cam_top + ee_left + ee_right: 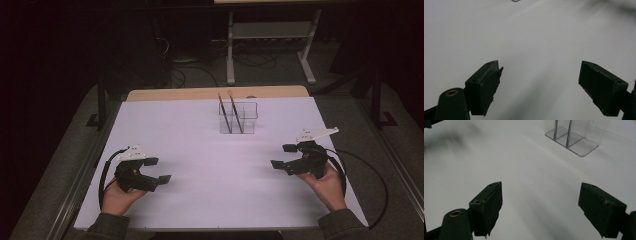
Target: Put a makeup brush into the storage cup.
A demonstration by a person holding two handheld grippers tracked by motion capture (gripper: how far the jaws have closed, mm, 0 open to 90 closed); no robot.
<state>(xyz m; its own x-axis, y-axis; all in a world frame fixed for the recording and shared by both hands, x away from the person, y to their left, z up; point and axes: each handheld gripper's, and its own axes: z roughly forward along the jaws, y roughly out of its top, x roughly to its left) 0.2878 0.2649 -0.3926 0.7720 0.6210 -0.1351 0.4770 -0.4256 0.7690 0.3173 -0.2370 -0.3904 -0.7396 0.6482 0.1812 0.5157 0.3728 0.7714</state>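
Both pencils (229,113) already sit upright in the clear holder (238,118). Your left hand-held gripper (161,170) and right hand-held gripper (282,155) rest wide open, empty, well short of the holder. Looks done; next would be pulling back.

White board (200,155) covers the table, flat, bare over most of its area. Strip of light wooden tabletop (170,93) sticks out past the board's far edge. Metal rail (79,186) runs along the board's left side. Black upright post (101,97) at the far-left corner, another black post (376,97) at the far right. Grey carpet floor (395,145) around the table. Behind it, a grey desk frame (270,31) with two legs on the floor; dark cables (192,70) lie just left of it.
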